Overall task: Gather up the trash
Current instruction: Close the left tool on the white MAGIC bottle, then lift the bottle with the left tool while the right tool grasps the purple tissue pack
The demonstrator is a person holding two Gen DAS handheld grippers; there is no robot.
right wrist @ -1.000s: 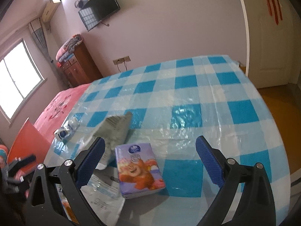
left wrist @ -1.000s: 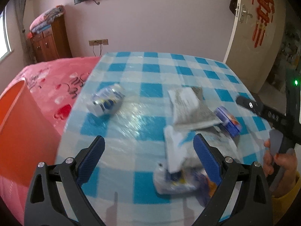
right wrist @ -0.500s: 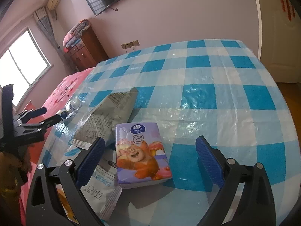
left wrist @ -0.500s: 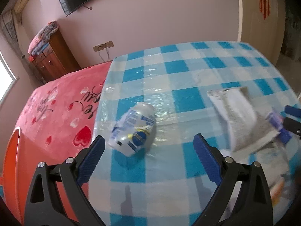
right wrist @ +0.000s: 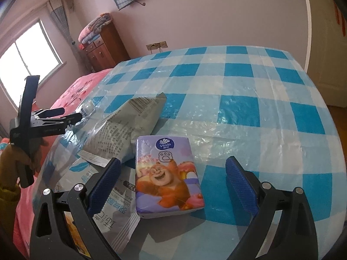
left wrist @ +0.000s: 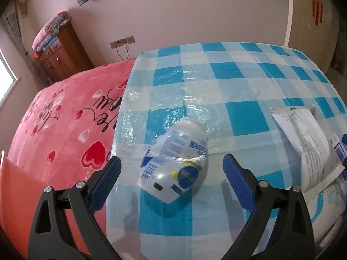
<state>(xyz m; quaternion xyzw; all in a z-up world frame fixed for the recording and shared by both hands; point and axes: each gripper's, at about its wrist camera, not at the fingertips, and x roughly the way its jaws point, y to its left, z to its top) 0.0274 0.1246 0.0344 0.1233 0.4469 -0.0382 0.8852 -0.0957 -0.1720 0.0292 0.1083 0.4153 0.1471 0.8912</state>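
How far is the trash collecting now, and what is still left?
Nothing looks collected yet. The left hand-held gripper is open around the crushed bottle on the table. The right hand-held gripper is open over the tissue pack. The grey wrapper remains.

**Trash on the checked counter**

I see a crushed white plastic bottle (left wrist: 175, 162) with a blue label lying on its side near the counter's left edge, beside the pink bed. Toward the near edge I see a grey printed pouch (right wrist: 128, 127), torn open and crumpled, its far end lifted. Against its near side lies a purple tissue pack (right wrist: 167, 175) with a cartoon bear, flat, face up. A white wrapper (right wrist: 108, 197) with blue print lies flat, partly under both, at the near left corner.
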